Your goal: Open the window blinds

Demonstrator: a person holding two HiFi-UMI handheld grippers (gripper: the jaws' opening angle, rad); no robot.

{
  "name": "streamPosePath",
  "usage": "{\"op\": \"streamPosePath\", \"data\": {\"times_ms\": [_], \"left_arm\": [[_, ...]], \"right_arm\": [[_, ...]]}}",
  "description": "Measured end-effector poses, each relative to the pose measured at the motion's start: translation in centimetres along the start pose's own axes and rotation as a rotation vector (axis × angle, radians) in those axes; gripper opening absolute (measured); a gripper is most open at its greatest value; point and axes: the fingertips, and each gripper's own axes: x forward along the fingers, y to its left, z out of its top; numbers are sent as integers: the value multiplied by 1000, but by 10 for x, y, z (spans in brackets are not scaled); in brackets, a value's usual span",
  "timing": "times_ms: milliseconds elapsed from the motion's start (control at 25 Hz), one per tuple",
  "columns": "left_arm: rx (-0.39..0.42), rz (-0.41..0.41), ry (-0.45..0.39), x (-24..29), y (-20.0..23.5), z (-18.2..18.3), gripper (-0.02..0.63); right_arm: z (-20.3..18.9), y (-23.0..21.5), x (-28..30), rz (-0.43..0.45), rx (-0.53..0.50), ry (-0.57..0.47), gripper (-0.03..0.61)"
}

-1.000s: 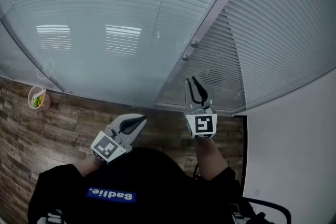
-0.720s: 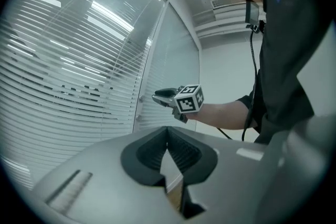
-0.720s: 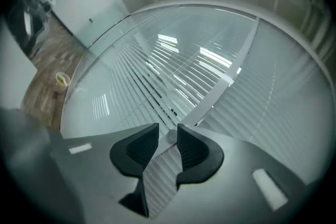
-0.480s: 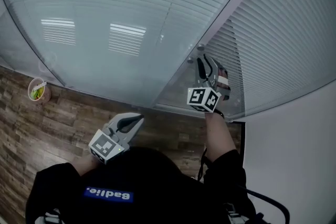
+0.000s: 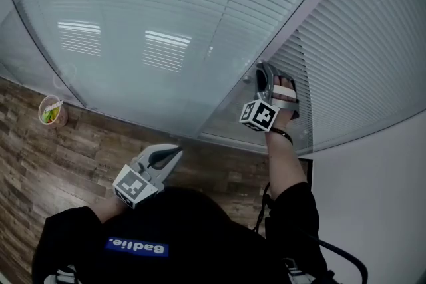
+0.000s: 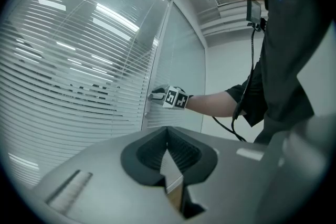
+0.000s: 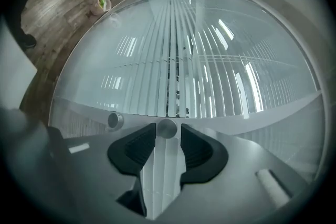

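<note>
A person stands at a glass partition, a gripper in each hand. The right gripper (image 5: 261, 75) is raised to the grey frame post (image 5: 293, 16) between 2 panes, its marker cube turned toward the camera. Its jaws have just been opening and stand partly apart, and a round metal knob (image 7: 167, 128) sits between their tips. Whether the pads touch it cannot be told. A 2nd knob (image 7: 115, 120) sits just beside on the same post, outside the jaws.

The blinds (image 5: 166, 3) hang behind the glass on both sides of the post, their white slats lying close together. Ceiling lights reflect as bright patches in the left pane.

The left gripper (image 5: 174, 153) is held low near the person's chest, well apart from the glass. It points level, and its jaws are together with nothing between them.

Below the glass runs a wood-plank floor (image 5: 60, 163), where a small cup (image 5: 50, 111) with something green in it stands near the partition's foot. A white wall (image 5: 373, 209) meets the partition at right.
</note>
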Motion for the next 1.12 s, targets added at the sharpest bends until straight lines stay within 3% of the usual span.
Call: {"op": "streamPosePath", "data": {"times_ms": [280,640,1120], "left_arm": [[-11,4,11,-3,1,-5,0],[-20,13,20,-3,8,-4,0],[-13,-8,18,4,1,-9,0]], "right_arm": [[-3,6,10,9,-83,37,149],[4,-1,15,-9,-83,25,110],[0,4,12,-5,-83,12,109]]}}
